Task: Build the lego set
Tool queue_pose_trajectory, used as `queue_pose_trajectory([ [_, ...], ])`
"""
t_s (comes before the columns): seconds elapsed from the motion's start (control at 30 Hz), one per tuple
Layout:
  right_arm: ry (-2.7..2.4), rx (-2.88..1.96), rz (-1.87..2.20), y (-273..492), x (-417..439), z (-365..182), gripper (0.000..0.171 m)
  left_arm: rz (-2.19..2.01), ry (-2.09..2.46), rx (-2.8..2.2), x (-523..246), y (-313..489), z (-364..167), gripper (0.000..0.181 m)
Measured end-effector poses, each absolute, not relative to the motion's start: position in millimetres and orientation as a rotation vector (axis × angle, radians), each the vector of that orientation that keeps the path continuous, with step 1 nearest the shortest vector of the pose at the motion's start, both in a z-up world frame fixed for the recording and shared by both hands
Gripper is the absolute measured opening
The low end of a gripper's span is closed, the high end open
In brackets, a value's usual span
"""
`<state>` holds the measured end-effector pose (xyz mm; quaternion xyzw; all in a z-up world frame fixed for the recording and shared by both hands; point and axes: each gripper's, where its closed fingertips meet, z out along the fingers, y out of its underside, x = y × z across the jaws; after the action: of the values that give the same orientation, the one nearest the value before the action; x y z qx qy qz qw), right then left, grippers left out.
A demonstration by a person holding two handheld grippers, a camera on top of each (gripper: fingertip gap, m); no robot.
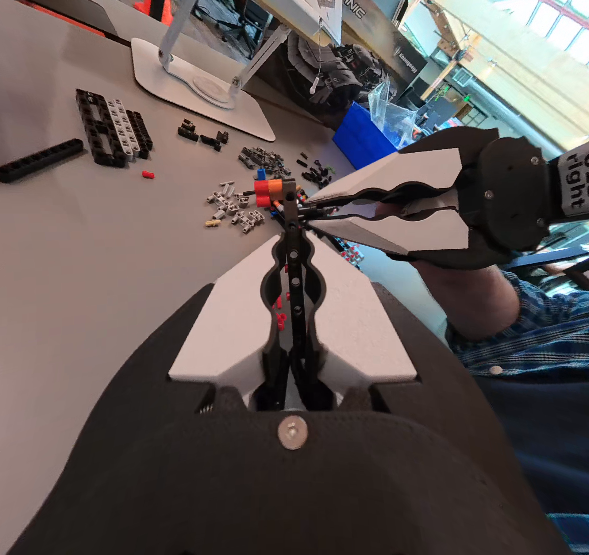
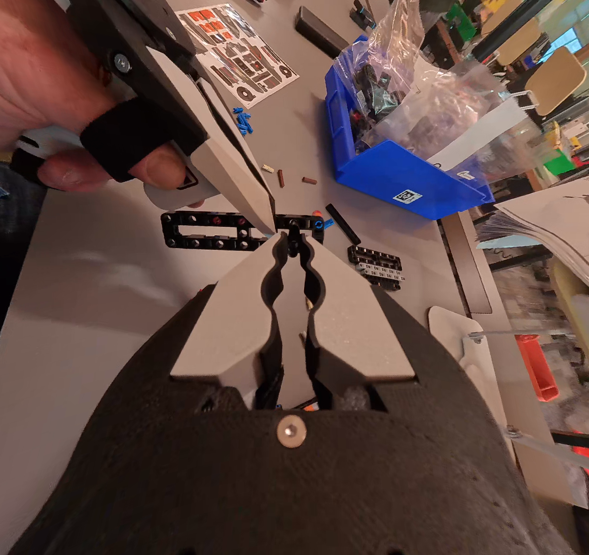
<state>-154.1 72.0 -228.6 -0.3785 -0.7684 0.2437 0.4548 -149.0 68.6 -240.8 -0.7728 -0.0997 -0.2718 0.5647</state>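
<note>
A: Fingers [image 1: 350, 304] of the left gripper [image 1: 293, 237] are recorded as clamped on a black lego frame [image 1: 294, 281], which is gripped edge-on between the wavy pads and held above the table [image 1: 79, 269].

B: Item confirmed. In the right wrist view the same frame [image 2: 207, 231] is seen broadside, as a long rectangle with pin holes, and the left gripper's tips [image 2: 269, 221] are closed across it.

A: Right gripper [image 2: 291, 240]: fingers drawn nearly together on a small black pin [image 2: 293, 243], which is pressed against the frame's edge. From the left wrist view this gripper [image 1: 307, 214] is seen entering from the right, tips at the frame's upper end.

B: Attached to the frame's far end: a red and orange connector block [image 1: 267, 194].

A: Loose stock on the table: a stack of black and grey beams [image 1: 111, 125], a long black beam [image 1: 41, 160], grey connectors [image 1: 234, 210], blue pins [image 2: 243, 120], a sticker sheet [image 2: 237, 52].

B: Also listed: a blue bin [image 2: 408, 173] holding clear bags of parts, and a white stand base [image 1: 191, 93].
</note>
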Motion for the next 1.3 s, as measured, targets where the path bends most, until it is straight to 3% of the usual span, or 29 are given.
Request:
queue_pose_trajectory([
  [1.3, -1.903, -1.007, 0.521, 66, -173, -231, 0.004, 0.279, 0.150, -1.987, -172, 58, -235, 0.006],
])
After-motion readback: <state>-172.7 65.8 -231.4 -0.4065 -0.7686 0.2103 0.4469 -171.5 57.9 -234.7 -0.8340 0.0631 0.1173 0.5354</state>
